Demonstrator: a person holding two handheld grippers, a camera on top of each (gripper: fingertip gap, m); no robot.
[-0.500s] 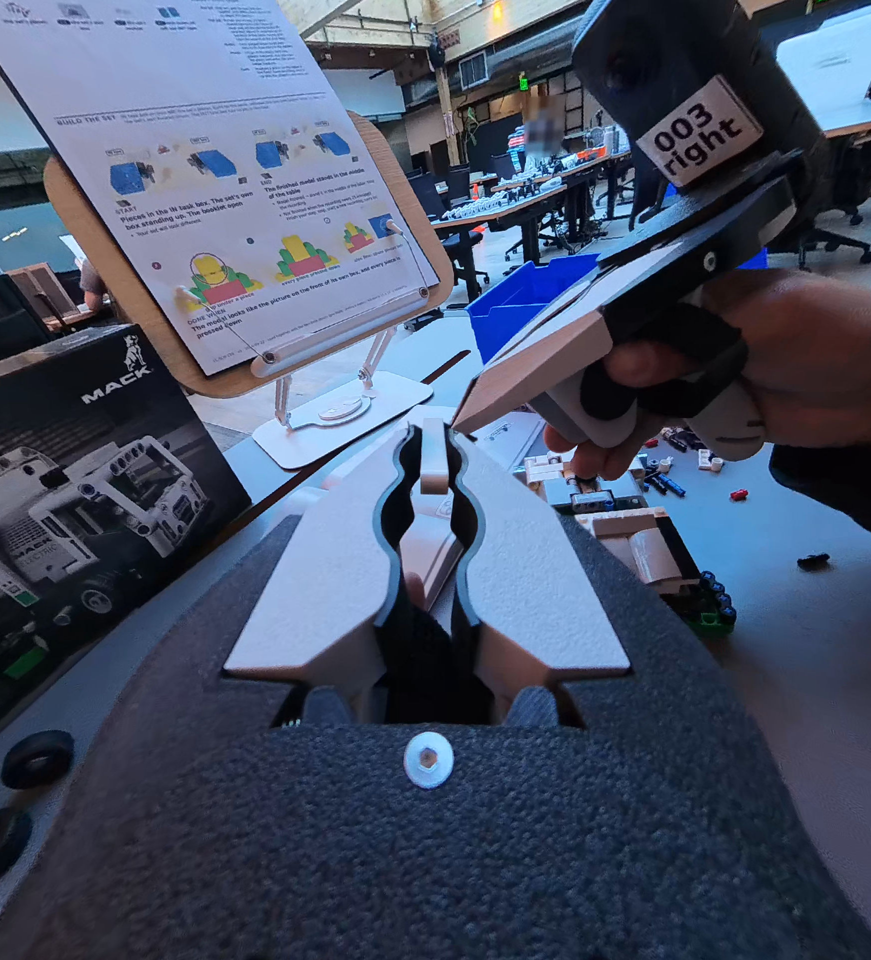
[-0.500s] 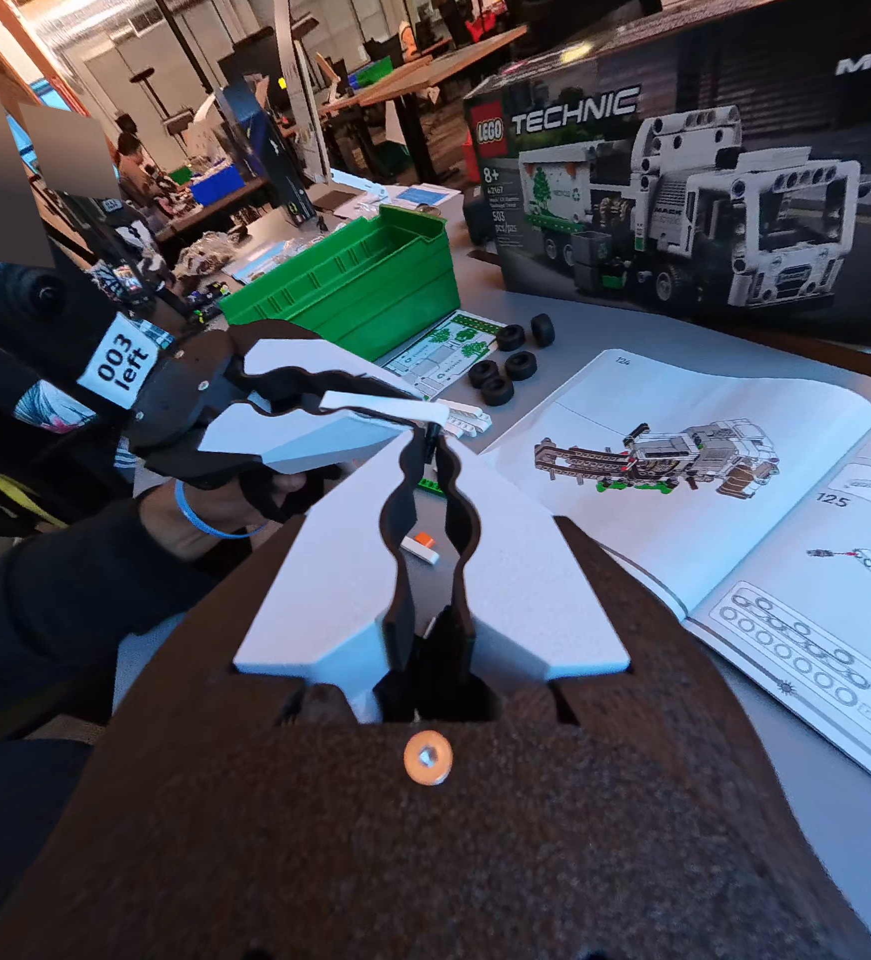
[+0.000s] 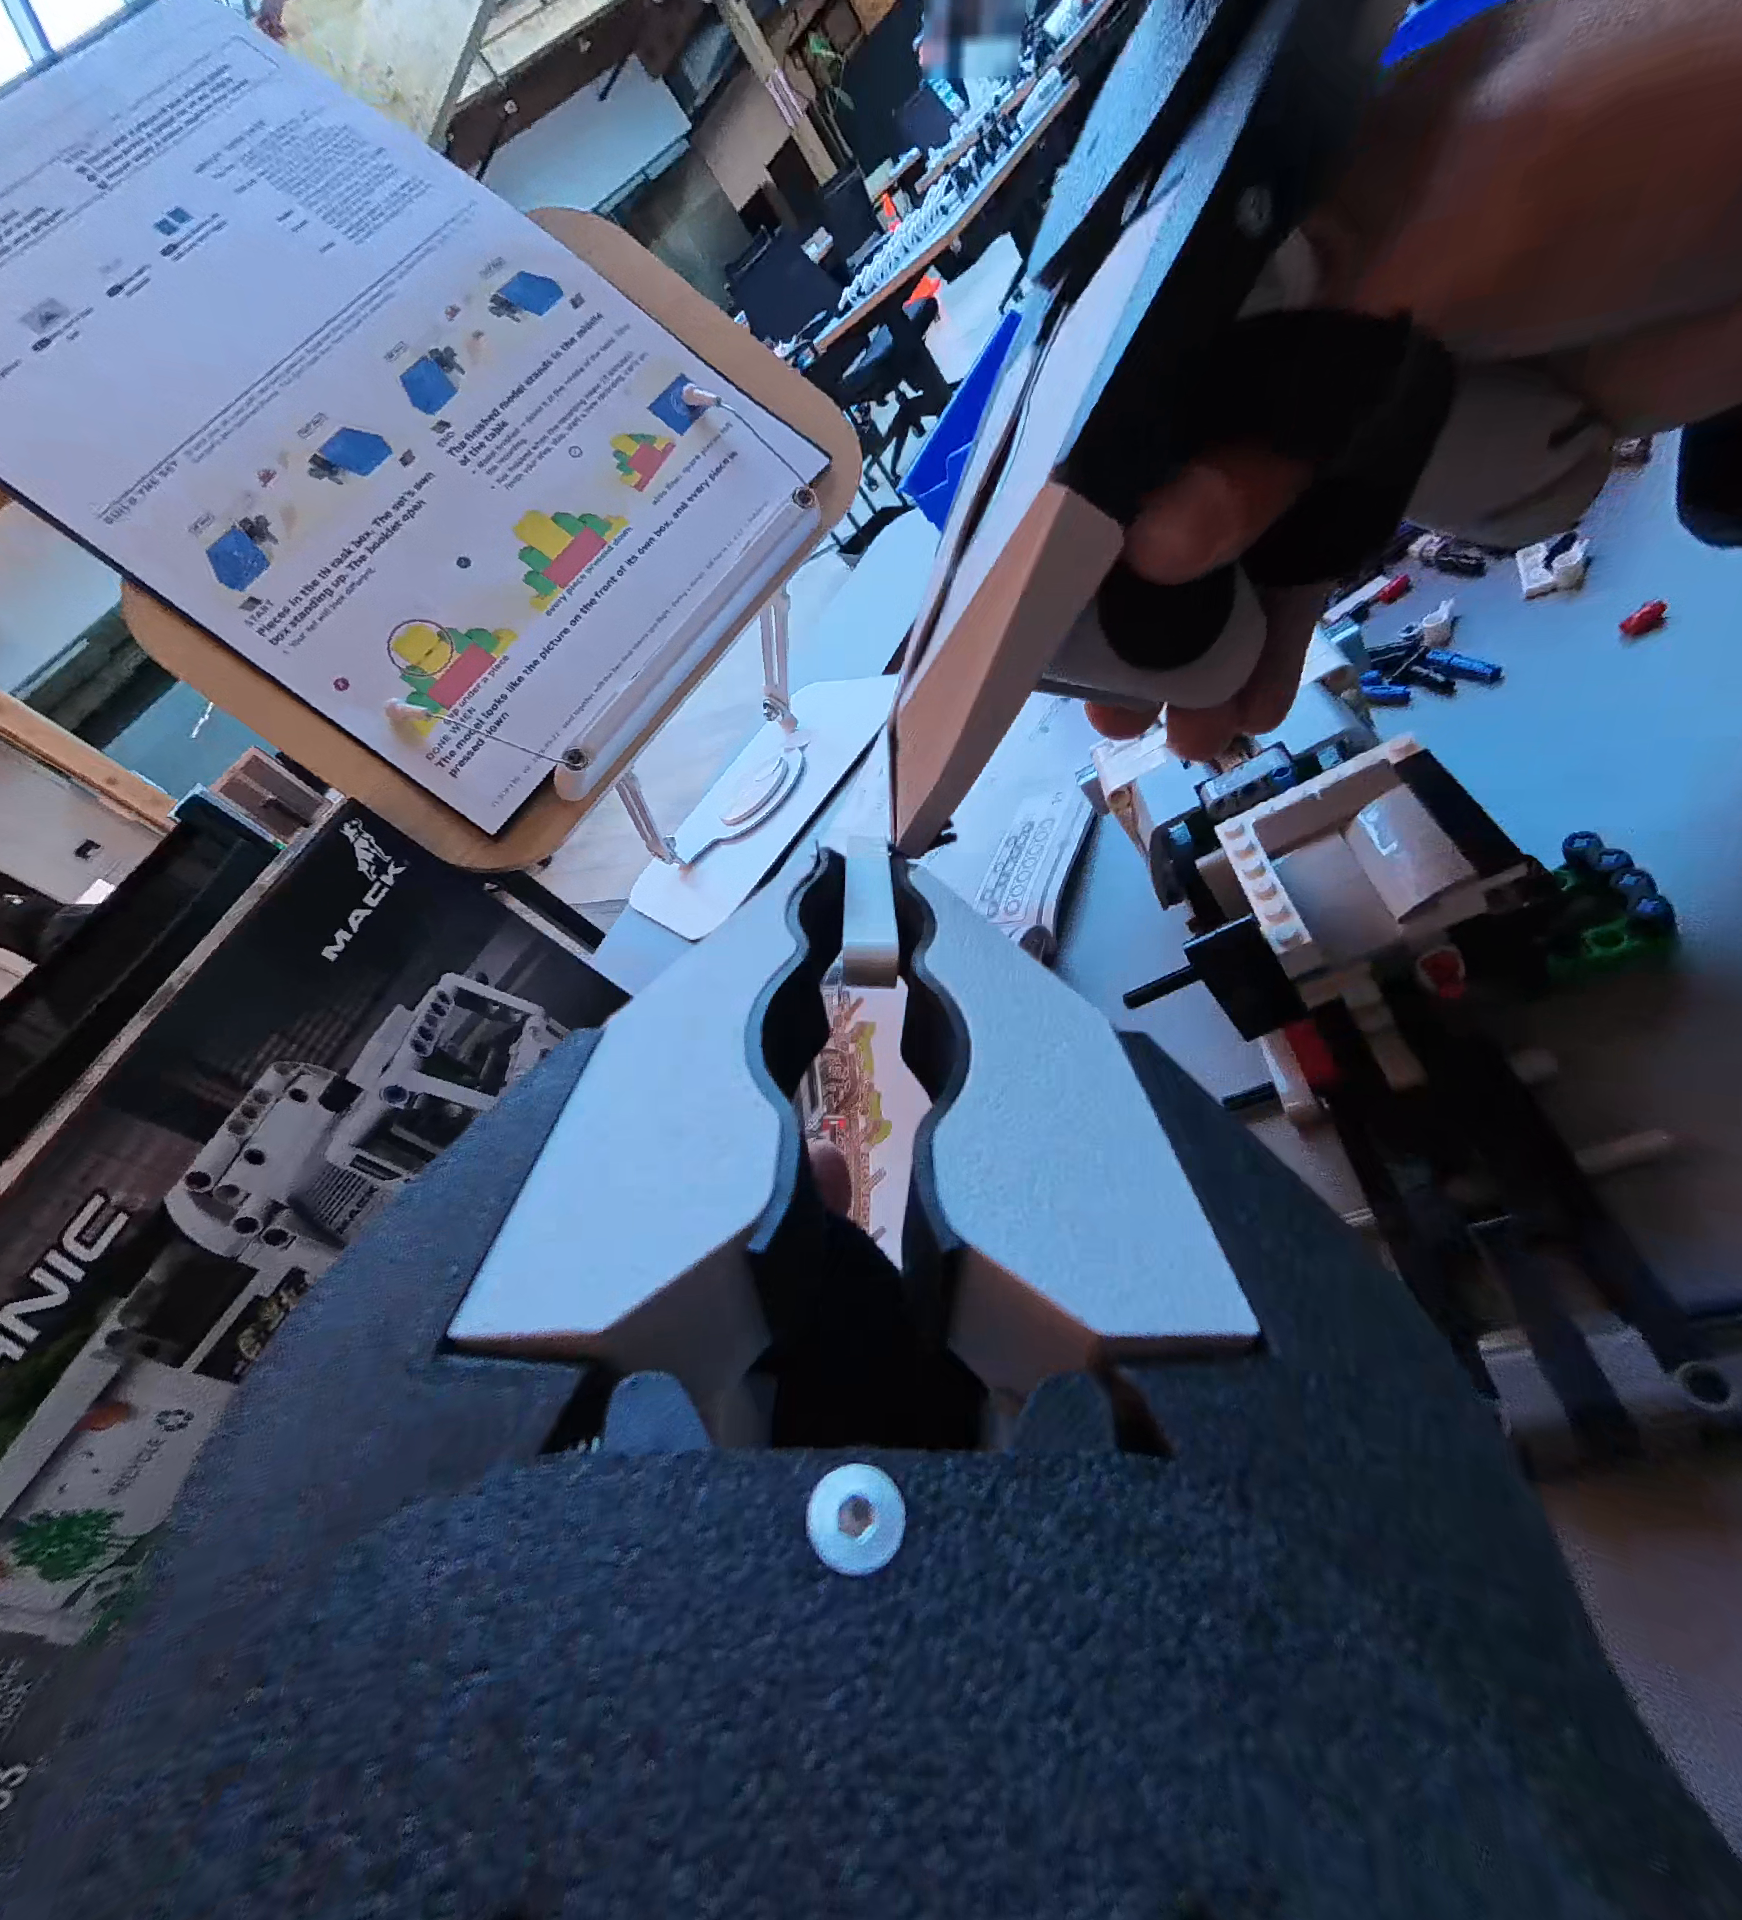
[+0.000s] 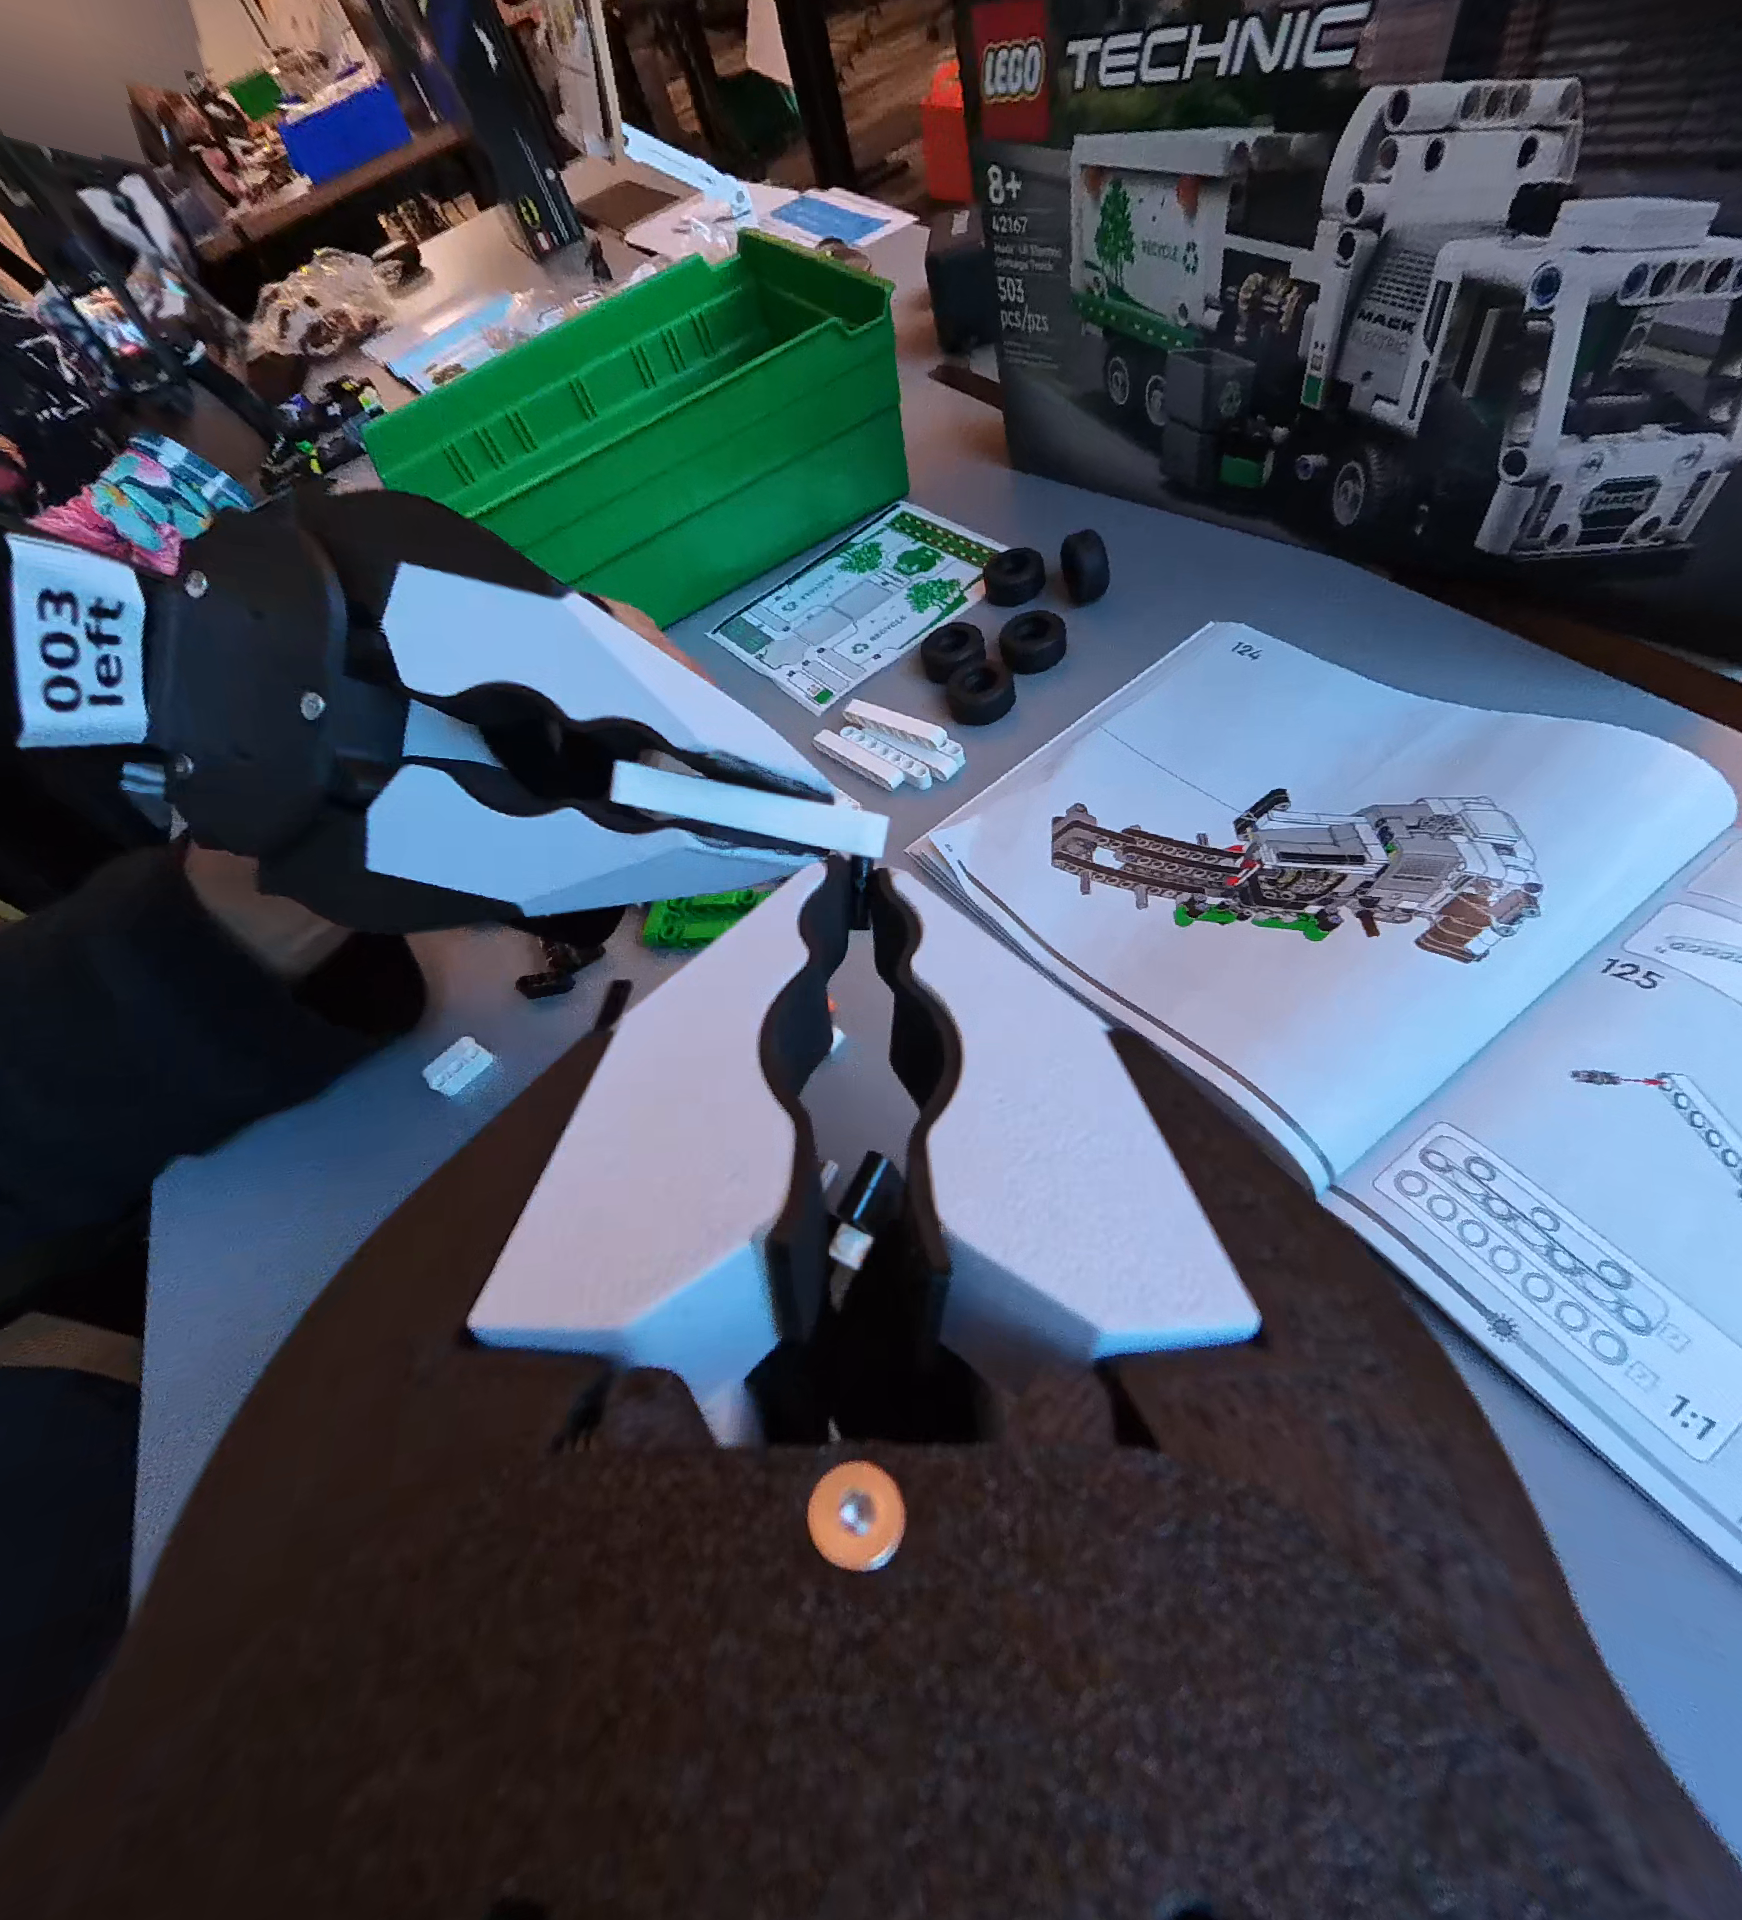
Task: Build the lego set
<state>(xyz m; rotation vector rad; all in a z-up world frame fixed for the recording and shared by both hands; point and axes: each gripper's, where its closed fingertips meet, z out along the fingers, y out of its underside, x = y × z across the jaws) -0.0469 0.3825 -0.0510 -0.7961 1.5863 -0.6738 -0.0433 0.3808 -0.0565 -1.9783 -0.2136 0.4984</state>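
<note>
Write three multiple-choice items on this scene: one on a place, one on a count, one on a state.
1. Where do the tyres lie?
A. On the table, beside the sticker sheet
B. In the bin
C. On the manual

2. How many tyres are there?
A. Three
B. Five
C. Eight

3. The left gripper is
A. open and empty
B. shut on a white beam
C. lying on the table

Key: 1 A, they sit on bare table by the sheet, outside the bin and off the manual. 2 B, five black tyres show in the cluster. 3 B, the beam is clamped between its jaws and sticks out past them.
</note>
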